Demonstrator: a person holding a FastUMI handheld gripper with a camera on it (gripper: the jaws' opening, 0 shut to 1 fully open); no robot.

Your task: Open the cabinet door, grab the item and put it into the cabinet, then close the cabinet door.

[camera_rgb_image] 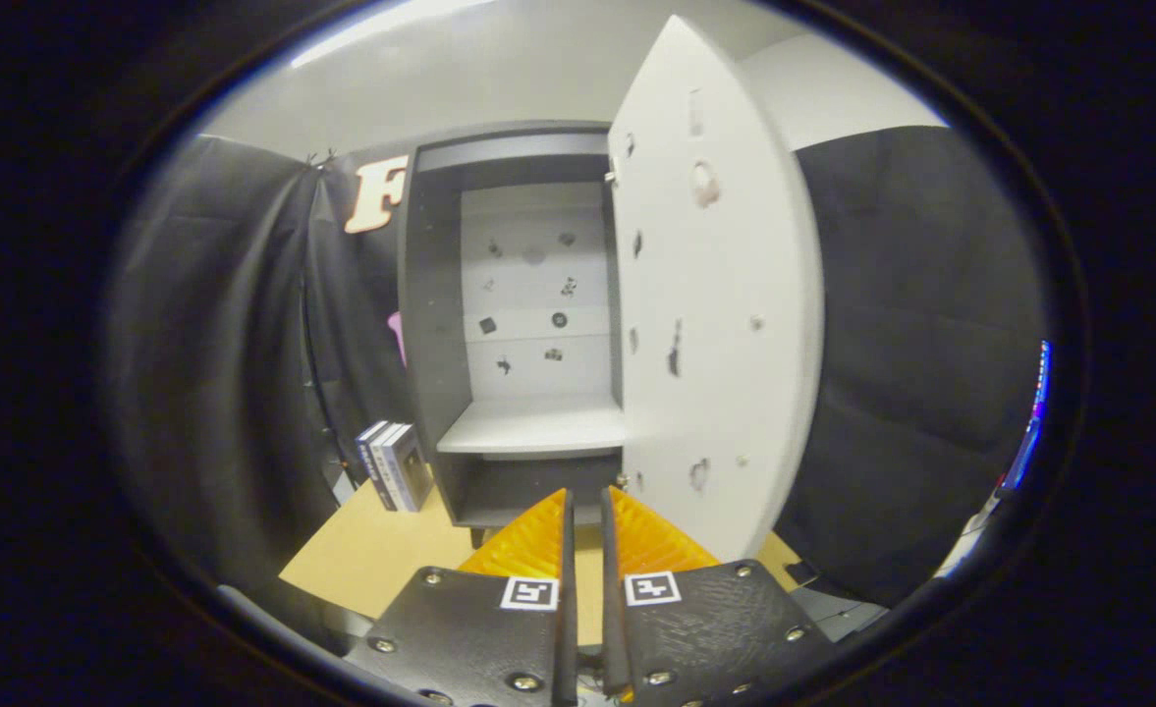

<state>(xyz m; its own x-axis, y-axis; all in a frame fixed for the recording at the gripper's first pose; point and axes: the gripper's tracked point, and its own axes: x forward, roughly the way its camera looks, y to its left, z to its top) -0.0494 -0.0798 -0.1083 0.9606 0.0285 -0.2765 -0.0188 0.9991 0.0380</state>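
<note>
gripper (585, 511): I see its fingers almost pressed together, pinching nothing
cabinet door (715, 295): swung open, just ahead
boxes (393, 464): on table (361, 560), beside cabinet (509, 324)

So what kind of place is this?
Likely a staged test booth, not a home: black cloth walls, a small cabinet with its door open on a table. The gripper is nearly closed, empty.
</note>
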